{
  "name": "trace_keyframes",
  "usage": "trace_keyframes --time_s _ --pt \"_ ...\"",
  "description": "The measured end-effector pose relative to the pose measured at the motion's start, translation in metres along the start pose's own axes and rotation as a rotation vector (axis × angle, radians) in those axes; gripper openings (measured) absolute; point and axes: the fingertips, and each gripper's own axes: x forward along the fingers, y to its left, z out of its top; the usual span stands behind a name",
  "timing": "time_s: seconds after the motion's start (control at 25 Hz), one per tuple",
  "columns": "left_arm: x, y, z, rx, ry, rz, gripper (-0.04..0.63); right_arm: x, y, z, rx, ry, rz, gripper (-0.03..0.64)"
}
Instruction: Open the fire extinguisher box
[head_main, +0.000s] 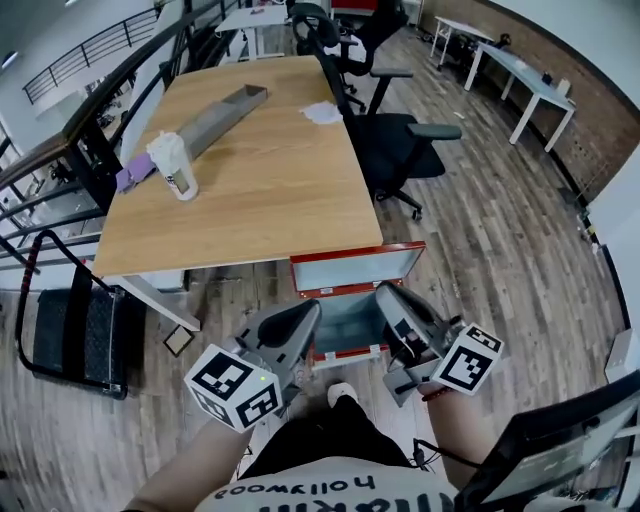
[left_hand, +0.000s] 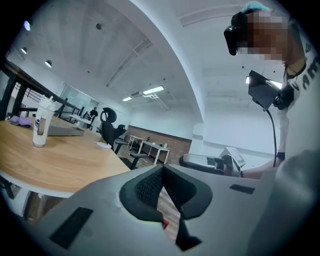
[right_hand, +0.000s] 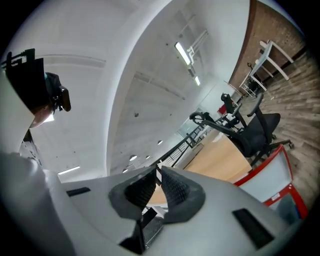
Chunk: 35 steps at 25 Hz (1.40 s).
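Head view: the red fire extinguisher box (head_main: 355, 268) sits on the floor at the table (head_main: 250, 170) edge, lid up, beyond the left gripper (head_main: 305, 318) and right gripper (head_main: 388, 298)

Left gripper view: jaws tip to tip, empty; a red speck below, possibly the box

Right gripper view: jaws a sliver apart, empty; the box at right

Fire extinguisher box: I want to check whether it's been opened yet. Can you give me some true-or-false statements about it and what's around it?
The red fire extinguisher box on the floor has its lid raised. True.
The box stands on the wooden table. False: it sits on the floor by the table's near end.
The left gripper grips the lid. False: its jaws are together on nothing, clear of the lid.
A white cup stands on the table. True.
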Motion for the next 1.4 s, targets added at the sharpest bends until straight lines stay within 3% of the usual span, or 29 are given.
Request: trace_keyframes --time_s 0.24,0.4,0.48,0.56,0.68,0.8,0.88,1.0,1.24,1.4 --pt "-0.020 -0.047 0.044 -0.008 -0.046 -0.122 0.005 -0.010 0.088 -0.001 -0.090 0.052 0.069 0.029" --pt "-0.028 -0.073 0.064 0.016 -0.066 -0.168 0.005 -0.024 0.118 0.009 -0.227 0.053 0.027 0.029" --pt "-0.032 -0.078 0.065 0.038 -0.064 -0.146 0.005 -0.031 0.128 0.013 -0.253 0.037 0.021 0.031" --pt "-0.035 -0.081 0.062 0.054 -0.062 -0.126 0.005 -0.036 0.134 0.012 -0.207 0.019 0.037 0.031" --pt "-0.038 -0.083 0.055 0.039 -0.081 -0.098 0.005 -0.043 0.131 0.000 -0.216 0.075 0.008 0.031" --pt "-0.044 -0.077 0.052 0.010 -0.139 0.012 0.005 -0.052 0.120 -0.010 -0.200 0.133 -0.014 0.031" --pt "-0.048 -0.080 0.041 -0.004 -0.128 0.052 0.005 -0.062 0.116 -0.010 -0.153 0.125 -0.003 0.031" --pt "-0.043 -0.093 0.023 -0.008 -0.082 0.052 0.005 -0.077 0.109 -0.007 -0.187 0.142 -0.016 0.031" --pt "-0.044 -0.107 0.012 -0.002 -0.060 0.080 0.005 -0.095 0.095 -0.012 -0.297 0.216 -0.070 0.031" --pt "-0.044 -0.114 0.012 0.005 -0.054 0.073 0.005 -0.097 0.095 -0.013 -0.308 0.223 -0.060 0.031"
